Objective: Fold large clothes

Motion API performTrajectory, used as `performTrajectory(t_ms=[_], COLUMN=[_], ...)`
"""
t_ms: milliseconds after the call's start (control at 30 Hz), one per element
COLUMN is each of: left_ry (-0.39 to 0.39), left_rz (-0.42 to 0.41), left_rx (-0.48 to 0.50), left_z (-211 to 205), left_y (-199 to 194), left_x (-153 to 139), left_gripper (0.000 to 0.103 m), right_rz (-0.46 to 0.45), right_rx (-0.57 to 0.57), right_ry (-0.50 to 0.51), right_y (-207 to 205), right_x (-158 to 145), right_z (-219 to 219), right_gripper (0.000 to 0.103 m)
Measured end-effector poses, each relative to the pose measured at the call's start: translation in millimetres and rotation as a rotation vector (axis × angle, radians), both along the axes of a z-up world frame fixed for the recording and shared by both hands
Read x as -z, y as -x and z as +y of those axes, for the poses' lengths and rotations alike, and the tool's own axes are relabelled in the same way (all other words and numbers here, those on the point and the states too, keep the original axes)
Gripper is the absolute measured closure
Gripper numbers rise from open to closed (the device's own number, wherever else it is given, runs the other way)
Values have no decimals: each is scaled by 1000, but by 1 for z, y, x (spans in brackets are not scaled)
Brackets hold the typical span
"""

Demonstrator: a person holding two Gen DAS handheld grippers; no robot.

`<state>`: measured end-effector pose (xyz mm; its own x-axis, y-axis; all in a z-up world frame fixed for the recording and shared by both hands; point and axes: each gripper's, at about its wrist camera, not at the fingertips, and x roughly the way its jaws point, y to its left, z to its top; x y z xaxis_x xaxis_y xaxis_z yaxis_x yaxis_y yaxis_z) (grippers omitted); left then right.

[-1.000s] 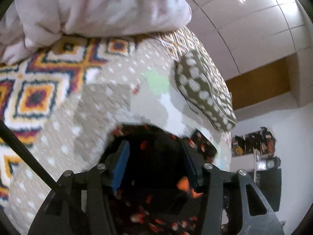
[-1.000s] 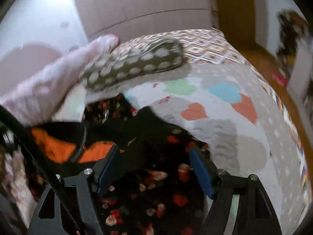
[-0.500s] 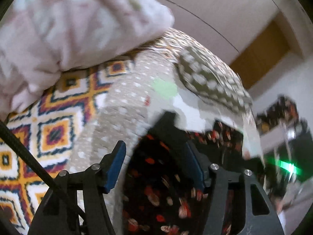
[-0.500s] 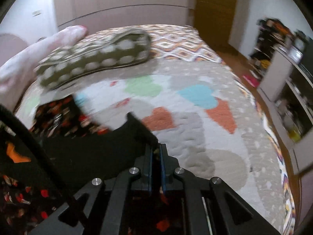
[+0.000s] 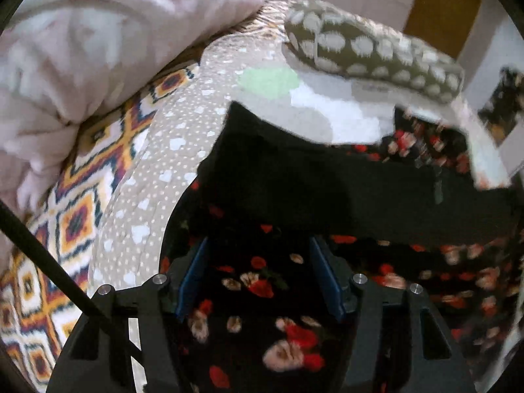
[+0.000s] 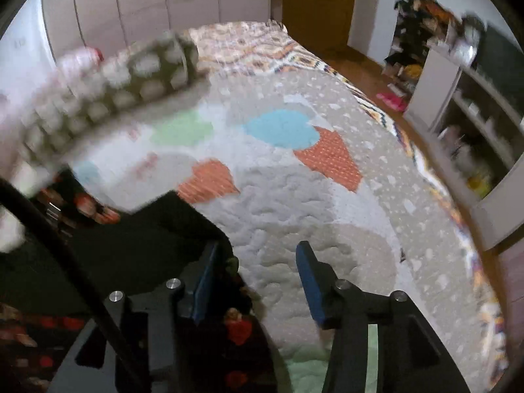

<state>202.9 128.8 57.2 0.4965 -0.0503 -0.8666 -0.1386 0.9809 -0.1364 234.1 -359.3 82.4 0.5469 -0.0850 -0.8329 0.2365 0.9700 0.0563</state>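
Grippers are both hanging spread over the dress on the bed: left gripper straddling floral cloth; right gripper, jaws just reopened, at its 3 o'clock edge; I'd be smoothing the folded-over black band flat before regripping.

We see a bed covered by a quilted bedspread with beige dotted ground, coloured heart patches and a geometric diamond border. Directly on it lie: a black floral garment, spread over the near part, with a plain black panel folded across it; an olive pillow with pale dots, set toward the far end; and a bunched pale pink duvet just beside the pillow, resting on the patterned border.
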Motion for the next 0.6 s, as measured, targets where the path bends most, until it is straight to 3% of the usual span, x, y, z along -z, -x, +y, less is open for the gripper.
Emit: performTrajectory(t_ms=[100,300,400,600], left_ry=[80,119,123,172], left_rz=[-44,-108,-93,-52], left_rx=[-16,-15,5,31], left_z=[10,25,21,6], left_y=[22,88,121,166], left_x=[-24,-57,-54,-32], left_gripper=[42,37,37,37], right_rz=[-83,-135,-111,6], right_rx=[-7,-104,-143,-156], right_ry=[-115,-150,-204,-366], right_y=[24,97,132,162], right_x=[-29,-62,-50,18], right_z=[-16,-21,-21,-2], right_gripper=[49,40,35,32])
